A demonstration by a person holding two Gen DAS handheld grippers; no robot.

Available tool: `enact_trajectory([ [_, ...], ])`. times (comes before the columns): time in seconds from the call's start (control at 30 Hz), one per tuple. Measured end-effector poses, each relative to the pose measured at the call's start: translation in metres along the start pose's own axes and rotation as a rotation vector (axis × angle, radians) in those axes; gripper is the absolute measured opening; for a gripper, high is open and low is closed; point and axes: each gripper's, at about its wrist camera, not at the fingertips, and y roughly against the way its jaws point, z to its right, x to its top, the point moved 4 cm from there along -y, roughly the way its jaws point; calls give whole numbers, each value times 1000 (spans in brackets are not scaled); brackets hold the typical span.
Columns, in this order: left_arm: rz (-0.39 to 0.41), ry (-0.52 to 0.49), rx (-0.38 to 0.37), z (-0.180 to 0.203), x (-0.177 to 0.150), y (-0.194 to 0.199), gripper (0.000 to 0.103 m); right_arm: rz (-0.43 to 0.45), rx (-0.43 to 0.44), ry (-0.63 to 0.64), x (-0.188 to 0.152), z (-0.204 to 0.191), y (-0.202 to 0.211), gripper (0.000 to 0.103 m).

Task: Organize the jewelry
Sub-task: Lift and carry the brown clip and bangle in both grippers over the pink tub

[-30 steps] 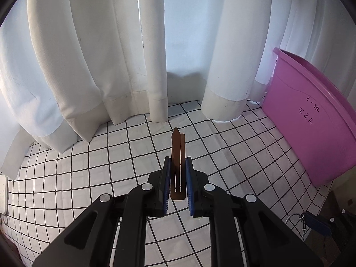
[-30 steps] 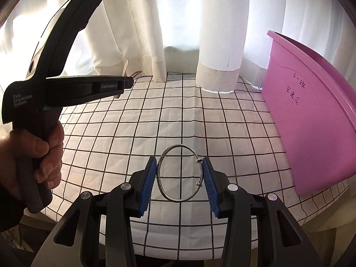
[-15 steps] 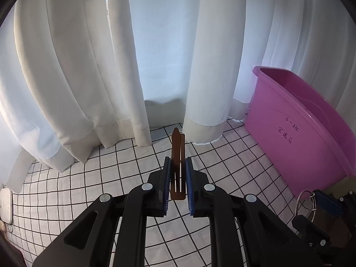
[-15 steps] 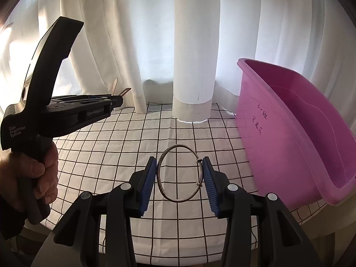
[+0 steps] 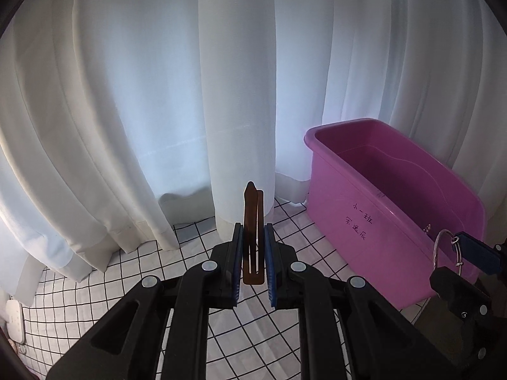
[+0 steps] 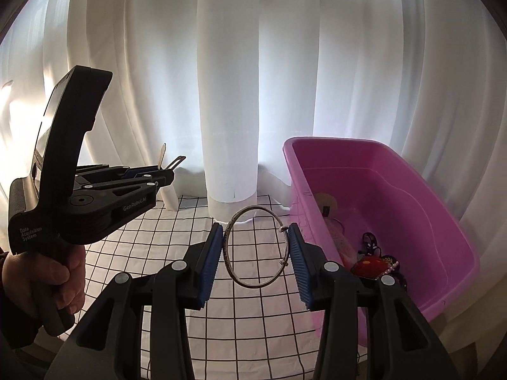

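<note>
My left gripper [image 5: 253,247] is shut on a brown hair clip [image 5: 252,231] that stands upright between its pads, held above the table. From the right wrist view the left gripper [image 6: 169,171] is at the left, clip [image 6: 162,155] sticking out. My right gripper [image 6: 256,253] is shut on a thin silver bangle [image 6: 256,247], held in the air left of the pink tub [image 6: 443,221]. The bangle also shows in the left wrist view [image 5: 443,247], near the tub's rim [image 5: 396,196]. Several jewelry pieces [image 6: 370,253] lie in the tub.
The table carries a white cloth with a black grid [image 6: 164,247]. White curtains [image 5: 221,95] hang close behind it. A white plug adapter [image 5: 14,319] lies at the table's far left.
Both grippers have risen and tilted up, so the tub's inside now shows. The right gripper with the bangle has come nearer the tub. Both grips are unchanged.
</note>
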Motion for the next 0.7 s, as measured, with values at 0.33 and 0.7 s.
enact_trajectory([
  [0.33,37,-7,-54,71,40,-11,13,48,-60,-34,13,66,19,41],
  [0.7,29,-3,-88,142,77,-38,13,22,-70,-82,16,131,9,41],
])
